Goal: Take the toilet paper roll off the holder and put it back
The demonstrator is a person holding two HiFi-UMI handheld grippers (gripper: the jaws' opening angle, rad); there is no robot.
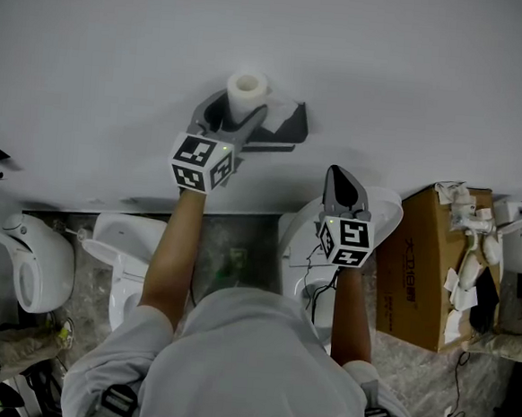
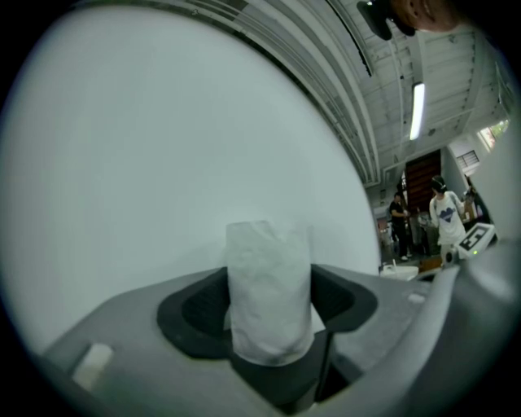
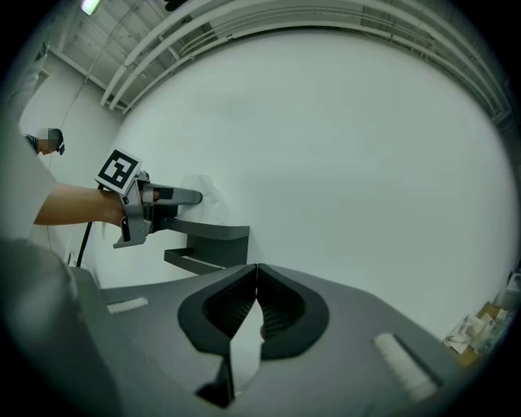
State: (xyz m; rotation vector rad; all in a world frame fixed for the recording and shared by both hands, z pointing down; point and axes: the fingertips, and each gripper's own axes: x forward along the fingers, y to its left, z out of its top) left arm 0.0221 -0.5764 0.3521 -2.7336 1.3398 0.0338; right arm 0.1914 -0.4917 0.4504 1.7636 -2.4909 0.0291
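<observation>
White wall fills most of the head view, with the dark holder fixed to it. The toilet paper roll sits just above the holder's left end, its hollow core facing the camera, and seems to be clear of the bar. The left gripper reaches up to it with a jaw on each side. The right gripper hangs lower and to the right, well apart from both. Toilets and a cardboard box stand on the floor below.

From the left gripper view, the roll stands upright between the two dark pads, which are spread wide and press on its sides. The gripper is clamped on the roll, with only bare wall behind it.

From the right gripper view, the jaws are closed tip to tip with nothing between them. Off to the left, the other gripper is at the wall above the holder's shelf and bar.

The roll is soft, so a hard squeeze could flatten the core until it no longer slides onto the bar. A light squeeze could let it slip out and drop to the floor. Only one gripper carries it and the other is too far away to catch it. If the core meets the bar at an angle, the roll could jam against the holder's end or be pushed out of the pads.
</observation>
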